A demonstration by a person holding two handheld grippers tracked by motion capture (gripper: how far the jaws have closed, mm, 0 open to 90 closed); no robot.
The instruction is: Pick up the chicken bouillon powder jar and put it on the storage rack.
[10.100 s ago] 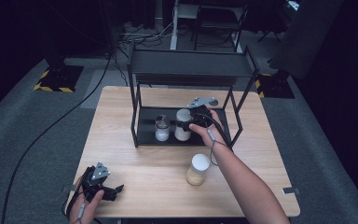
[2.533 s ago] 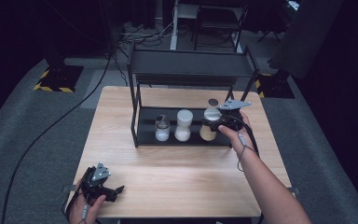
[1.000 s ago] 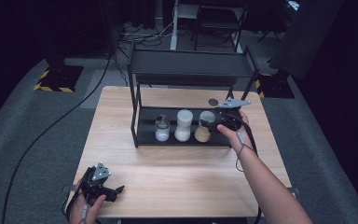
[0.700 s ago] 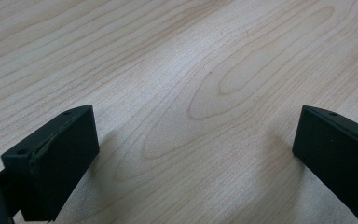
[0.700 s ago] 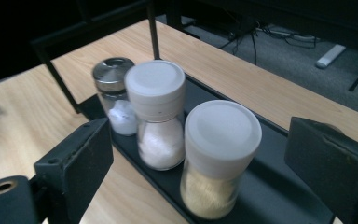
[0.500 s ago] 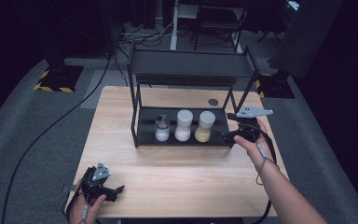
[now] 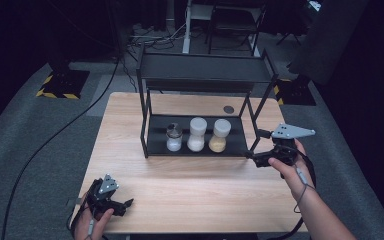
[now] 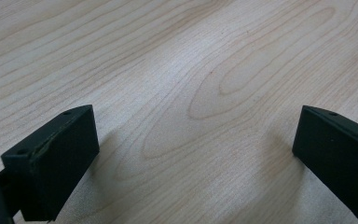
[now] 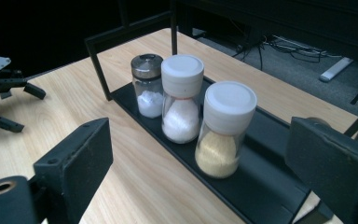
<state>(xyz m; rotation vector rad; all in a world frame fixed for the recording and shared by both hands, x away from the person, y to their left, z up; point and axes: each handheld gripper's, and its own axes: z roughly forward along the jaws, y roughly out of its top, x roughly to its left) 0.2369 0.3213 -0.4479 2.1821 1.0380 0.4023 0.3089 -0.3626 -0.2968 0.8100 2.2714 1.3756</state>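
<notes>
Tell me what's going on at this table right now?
A person is stocking a black shelf rack with three jars. The yellow-filled jar stands on its lower tray beside the white-filled jar and a small metal-capped shaker. The right gripper is open and empty beside the rack; the left gripper rests open near the table's front edge.

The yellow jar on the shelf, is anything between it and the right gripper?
No. The right gripper, fingers open, sits beside the rack's right end, and the yellow jar stands in plain sight straight ahead of it.
</notes>
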